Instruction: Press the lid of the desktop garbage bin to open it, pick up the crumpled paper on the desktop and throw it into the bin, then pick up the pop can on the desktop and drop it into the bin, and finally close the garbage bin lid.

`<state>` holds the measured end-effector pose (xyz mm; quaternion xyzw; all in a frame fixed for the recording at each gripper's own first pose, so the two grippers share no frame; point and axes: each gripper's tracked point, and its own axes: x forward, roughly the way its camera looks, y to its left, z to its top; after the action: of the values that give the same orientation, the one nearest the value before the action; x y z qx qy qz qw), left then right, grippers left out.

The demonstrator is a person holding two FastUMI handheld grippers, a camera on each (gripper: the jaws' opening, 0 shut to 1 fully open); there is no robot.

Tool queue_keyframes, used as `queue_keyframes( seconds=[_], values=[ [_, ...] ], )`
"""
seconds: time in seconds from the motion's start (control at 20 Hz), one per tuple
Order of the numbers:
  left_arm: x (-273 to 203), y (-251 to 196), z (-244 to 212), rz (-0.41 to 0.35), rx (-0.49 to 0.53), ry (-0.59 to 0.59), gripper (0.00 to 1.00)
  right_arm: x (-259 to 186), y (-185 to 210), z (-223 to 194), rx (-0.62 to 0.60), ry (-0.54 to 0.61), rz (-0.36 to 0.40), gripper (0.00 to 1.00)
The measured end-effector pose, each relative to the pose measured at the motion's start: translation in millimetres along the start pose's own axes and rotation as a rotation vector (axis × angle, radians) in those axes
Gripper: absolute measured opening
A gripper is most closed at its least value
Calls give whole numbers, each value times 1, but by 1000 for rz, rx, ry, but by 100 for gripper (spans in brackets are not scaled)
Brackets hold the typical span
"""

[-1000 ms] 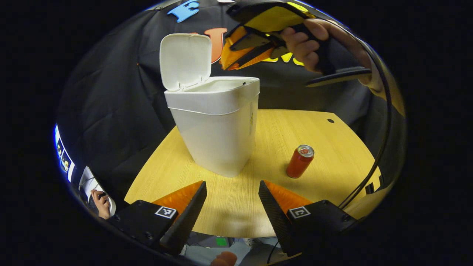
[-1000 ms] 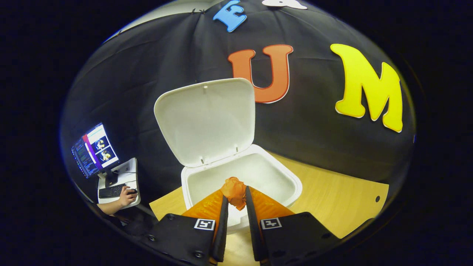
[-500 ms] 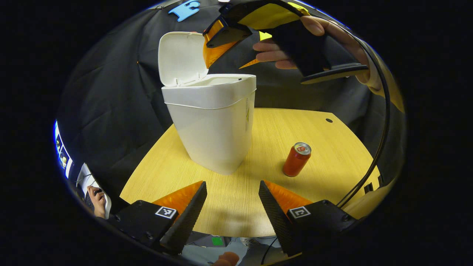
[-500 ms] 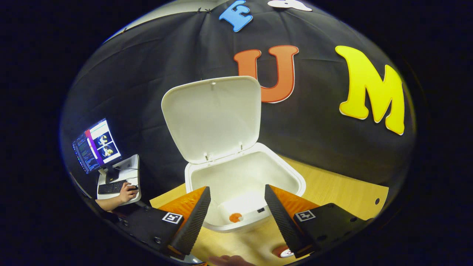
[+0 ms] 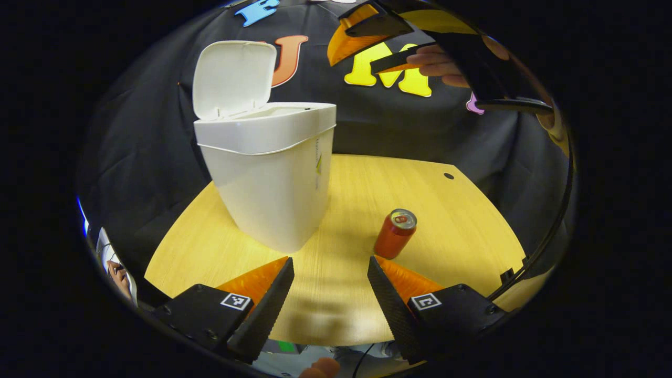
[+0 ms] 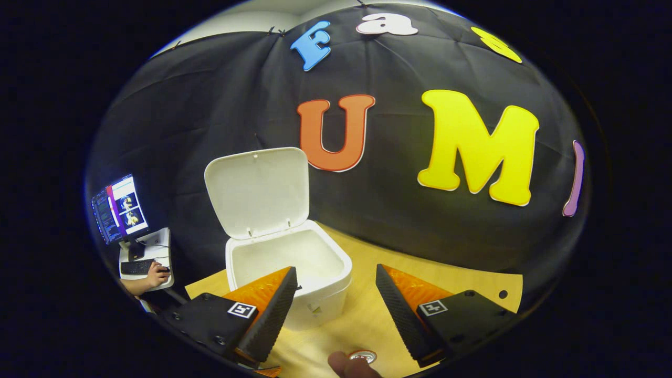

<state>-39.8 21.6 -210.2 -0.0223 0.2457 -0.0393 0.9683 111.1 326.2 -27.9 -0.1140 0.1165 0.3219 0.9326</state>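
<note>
The white bin (image 5: 268, 173) stands on the yellow wooden table (image 5: 462, 220), its lid (image 5: 233, 79) tipped up and open. A red pop can (image 5: 395, 233) stands upright to the bin's right, just beyond my left gripper (image 5: 331, 294), which is open and low over the table's near edge. My right gripper (image 5: 350, 62) hangs open in the air, above and to the right of the bin, held by a hand (image 5: 441, 65). In the right gripper view the bin (image 6: 315, 299) with its raised lid (image 6: 257, 191) lies below and left of my right gripper (image 6: 336, 304), and the can's top (image 6: 362, 357) shows at the bottom edge.
A black cable (image 5: 551, 231) runs down the right side near the table's edge. The table has a small hole (image 5: 448, 176) at its far right. Off to the left a person's hand (image 6: 155, 274) rests by a keyboard under a monitor (image 6: 119, 210).
My right gripper opened and let the orange crumpled paper fall into the bin, then drew back up and to the right. The left gripper swung right, toward the can.
</note>
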Motion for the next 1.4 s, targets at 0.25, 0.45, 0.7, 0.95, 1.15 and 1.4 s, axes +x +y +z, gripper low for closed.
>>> queue_keyframes(
  seconds=[0.25,0.45,0.7,0.95,1.15,1.4],
  values=[
    [27,-40,0,-93,64,5,95,-38,-63,-27,32,22,-100,96],
    [54,-64,-12,-139,104,5,95,-67,-106,-54,71,53,-178,96],
    [90,-92,-28,-195,125,34,95,-95,-148,-89,85,115,-281,96],
    [128,-97,-34,-211,135,51,95,-108,-171,-114,91,181,-348,96],
    [158,-101,-36,-228,129,64,95,-108,-180,-121,83,215,-392,96],
    [179,-100,-40,-227,128,88,95,-95,-178,-117,72,211,-392,94]
  ],
)
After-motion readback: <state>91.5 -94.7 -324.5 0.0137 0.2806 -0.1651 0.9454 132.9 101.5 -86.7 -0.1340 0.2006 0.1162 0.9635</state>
